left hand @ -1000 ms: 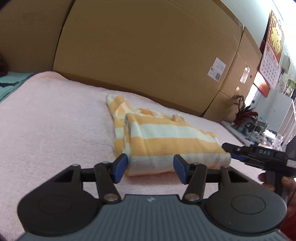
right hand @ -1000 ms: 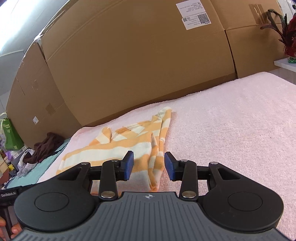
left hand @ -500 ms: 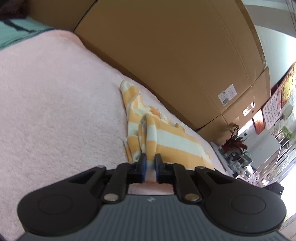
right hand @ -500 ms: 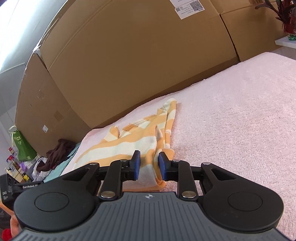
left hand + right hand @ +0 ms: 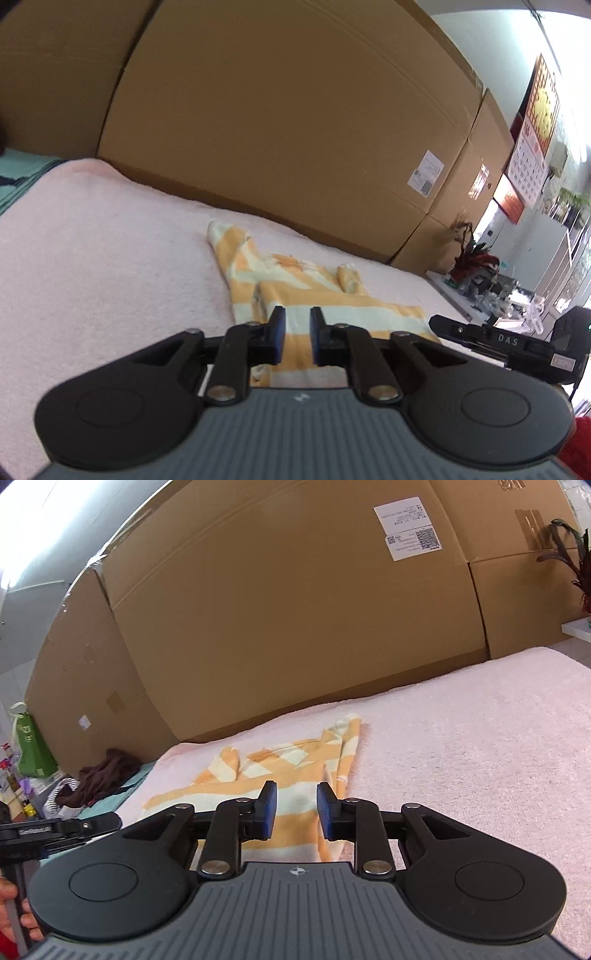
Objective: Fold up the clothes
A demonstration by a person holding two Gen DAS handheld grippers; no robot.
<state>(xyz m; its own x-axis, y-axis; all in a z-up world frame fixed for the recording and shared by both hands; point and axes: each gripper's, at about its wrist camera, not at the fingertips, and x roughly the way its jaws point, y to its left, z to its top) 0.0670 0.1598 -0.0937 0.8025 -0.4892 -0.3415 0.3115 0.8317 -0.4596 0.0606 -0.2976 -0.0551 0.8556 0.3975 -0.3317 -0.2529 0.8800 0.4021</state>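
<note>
Orange-and-cream striped garment [image 5: 325,306] lies partly folded on the pink towelling bench [image 5: 92,266], its long axis running across both views, near hem toward the tongs. Left tongs [image 5: 297,334] hang over that hem's left end, right tongs [image 5: 295,810] over its right end — equally near, both slightly parted, pinching nothing that I can see.

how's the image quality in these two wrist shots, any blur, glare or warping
Left wrist view: motion-soft throughout, blown-out window glare at right, cardboard boxes bowed by fisheye. Right wrist view: sharper, orange-and-cream striped garment evenly lit on the pink fleece blanket, overexposed upper-left corner, box edges curved.
</note>
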